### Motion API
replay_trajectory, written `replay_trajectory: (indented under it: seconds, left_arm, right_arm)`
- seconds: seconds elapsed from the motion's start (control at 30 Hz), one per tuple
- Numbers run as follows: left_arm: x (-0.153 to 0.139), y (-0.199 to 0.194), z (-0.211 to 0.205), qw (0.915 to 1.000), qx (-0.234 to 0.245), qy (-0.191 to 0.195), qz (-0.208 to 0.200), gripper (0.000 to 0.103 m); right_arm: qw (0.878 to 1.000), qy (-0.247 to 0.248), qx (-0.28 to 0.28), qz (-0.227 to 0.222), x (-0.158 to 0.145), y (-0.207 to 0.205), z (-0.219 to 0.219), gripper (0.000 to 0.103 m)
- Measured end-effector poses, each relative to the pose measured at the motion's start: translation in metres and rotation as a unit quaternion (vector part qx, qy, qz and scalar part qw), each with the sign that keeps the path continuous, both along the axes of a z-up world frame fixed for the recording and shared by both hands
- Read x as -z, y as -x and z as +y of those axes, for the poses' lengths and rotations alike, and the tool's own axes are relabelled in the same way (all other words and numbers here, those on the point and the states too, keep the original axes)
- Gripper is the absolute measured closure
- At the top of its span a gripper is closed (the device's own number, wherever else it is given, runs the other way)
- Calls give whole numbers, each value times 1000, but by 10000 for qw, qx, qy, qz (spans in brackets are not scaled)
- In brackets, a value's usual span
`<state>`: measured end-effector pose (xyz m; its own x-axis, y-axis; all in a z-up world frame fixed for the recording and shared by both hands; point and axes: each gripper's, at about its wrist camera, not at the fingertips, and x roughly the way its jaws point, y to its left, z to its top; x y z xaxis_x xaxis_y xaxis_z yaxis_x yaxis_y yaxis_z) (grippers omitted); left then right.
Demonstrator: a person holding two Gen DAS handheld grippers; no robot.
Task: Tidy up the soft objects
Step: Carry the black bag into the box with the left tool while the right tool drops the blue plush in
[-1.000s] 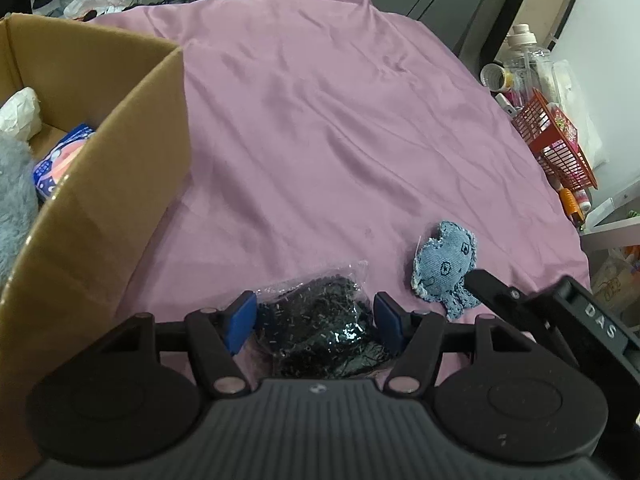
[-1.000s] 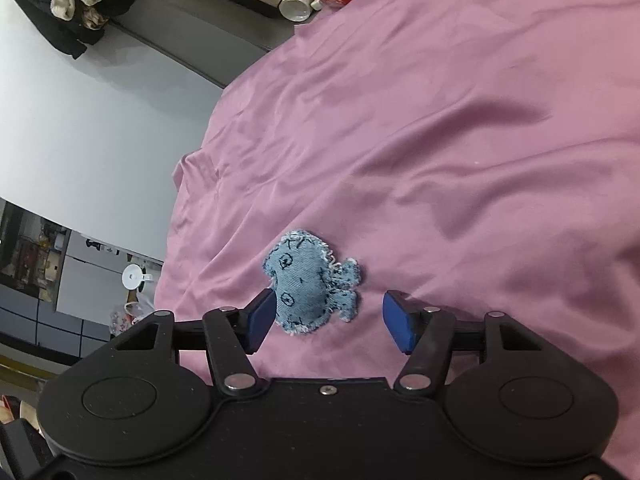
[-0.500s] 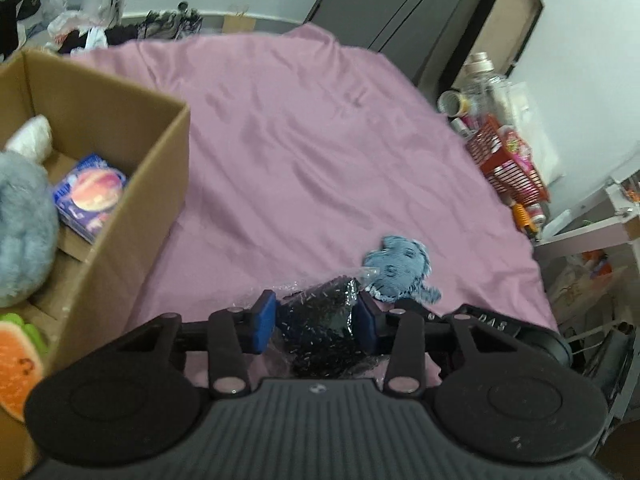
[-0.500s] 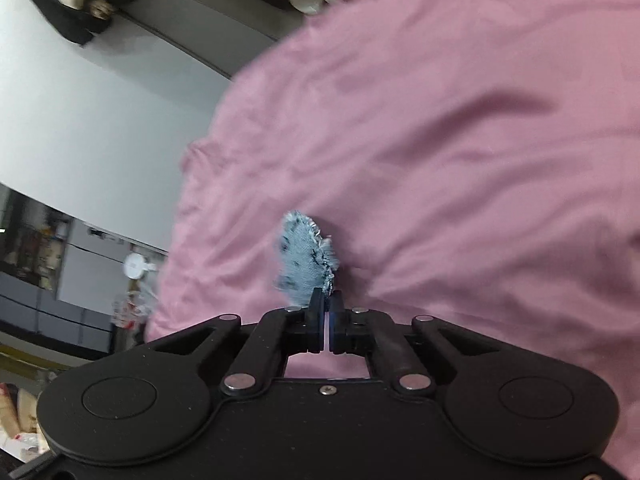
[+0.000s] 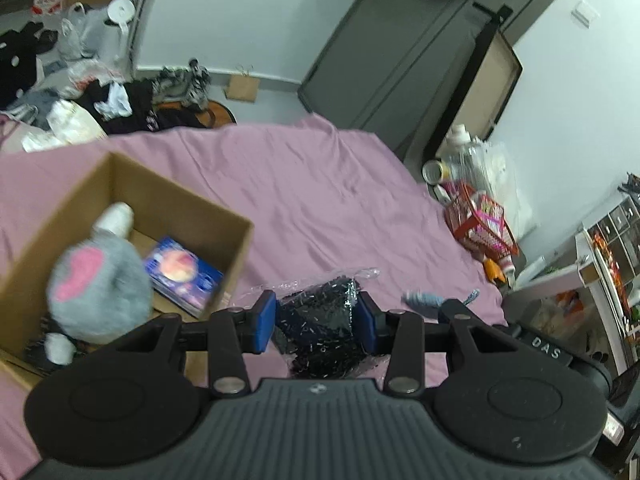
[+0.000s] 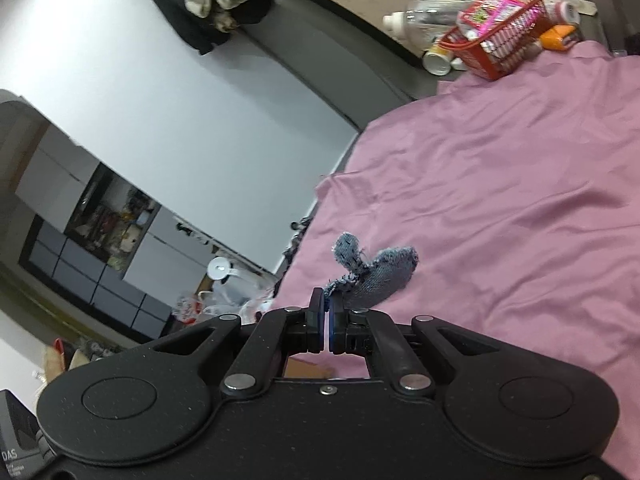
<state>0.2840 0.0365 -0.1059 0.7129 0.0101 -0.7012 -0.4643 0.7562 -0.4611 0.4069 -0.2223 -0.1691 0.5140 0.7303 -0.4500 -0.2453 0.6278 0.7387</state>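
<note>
My left gripper (image 5: 316, 322) is shut on a clear bag of black beads (image 5: 320, 320), held above the pink bedsheet (image 5: 320, 200) just right of a cardboard box (image 5: 236, 256). The box holds a grey plush toy (image 5: 100, 284), a blue packet (image 5: 184, 276) and a white soft item (image 5: 114, 218). My right gripper (image 6: 327, 320) is shut on the edge of a small denim octopus toy (image 6: 376, 276), lifted off the sheet (image 6: 500, 220). In the left wrist view the denim toy (image 5: 424, 300) shows beside the right gripper's black body (image 5: 552, 352).
A red basket (image 5: 480, 224) with bottles and cans stands at the bed's far right edge; the same basket (image 6: 500, 48) appears in the right wrist view. Clothes and bags (image 5: 80, 96) lie on the floor beyond the bed. A dark wardrobe (image 5: 400, 60) stands behind.
Both grippers closed on their items and rose from the sheet. The left one, holding the bead bag, shifted toward the box; the right one lifted the denim toy.
</note>
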Motion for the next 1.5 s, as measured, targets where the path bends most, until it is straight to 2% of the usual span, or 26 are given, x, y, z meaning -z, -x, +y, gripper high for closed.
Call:
replay_trajectory:
  seconds: [0.47,0.73,0.9,1.0,1.33,1.4,1.43,1.47,1.5]
  left_arm:
    - [-7,43,61,9981,-480,-277,263,61]
    - [4,42,82,9990,-377,-53,243,60]
    - [17,38,86,9990,70,204,386,56]
    - [17,44,92,9993,-40,94,370,56]
    - [15,59,114,9988,-306,143,357,55]
    - [13,62,116,9984,-371,190,379,55]
    - [11,64,117,9983,-406,230,361,55]
    - [8,65,117,9981,-437,274,345,52]
    - [6,66,116,9980,-445,288,332,49]
  right_arm:
    - [9976,187,-517,-414,-20,28,37,101]
    - [9938,201,-845,-692,-30,43,60,101]
    - [9909,225,-1071,-783,-33,49,77,101]
    - [9887,271,-1254,-782,-32,56,89,101]
    - [9803,410,-1815,-666,-31,80,119,100]
    - [9781,565,-1935,-516,-30,86,124,97]
    - [9773,635,-1971,-450,-31,90,125,88]
    - [9769,703,-1977,-408,-31,93,125,70]
    - [9771,780,-1943,-379,-33,96,124,60]
